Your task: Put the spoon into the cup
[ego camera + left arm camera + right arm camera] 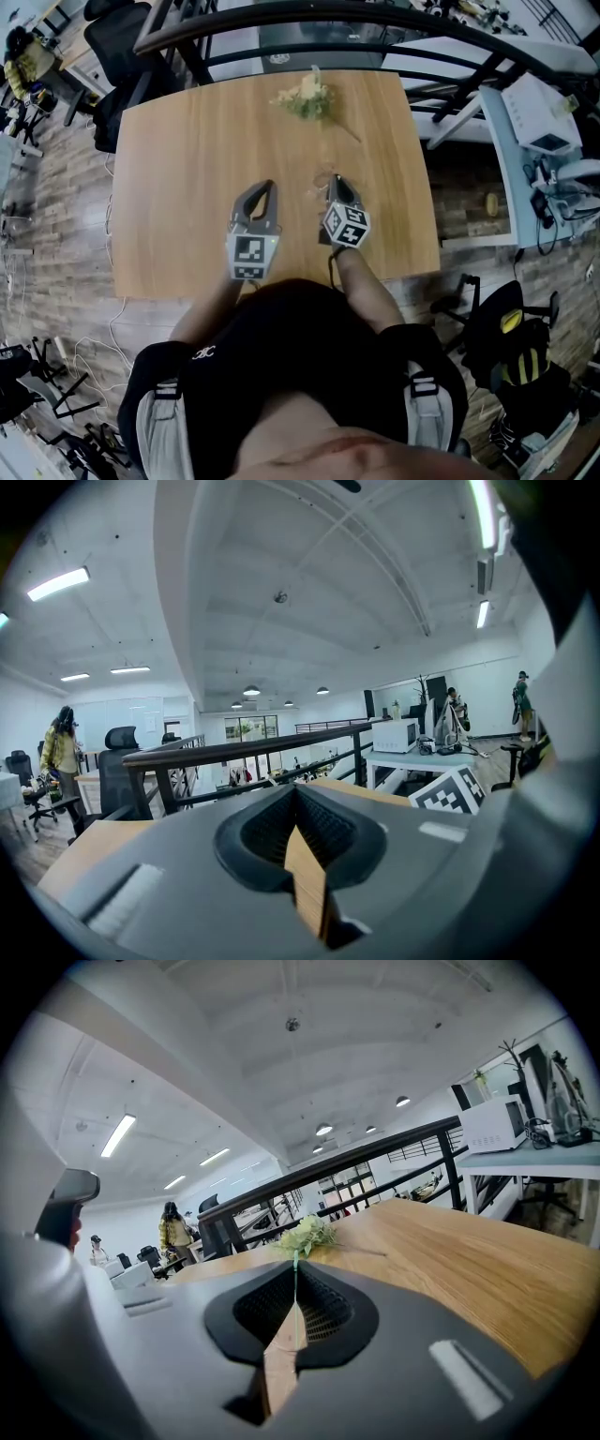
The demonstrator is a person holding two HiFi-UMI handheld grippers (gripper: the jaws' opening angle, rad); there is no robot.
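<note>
The left gripper [269, 187] and right gripper [335, 181] hung over the table [178, 169], jaws together and empty. No spoon or cup showed anywhere, only a flower bunch [307, 97], so progress could not be judged.

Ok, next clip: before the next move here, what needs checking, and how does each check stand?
1. Spoon in view: not ok; none shows on the table.
2. Cup in view: cannot tell; none shows clearly in any view.
3. Right claw holds the spoon: not ok; it is shut, with no spoon in it.
4. Left claw free: ok; it is shut on nothing.
5. Flowers out of the way: ok; they lie near the table's far edge, apart from both claws.
</note>
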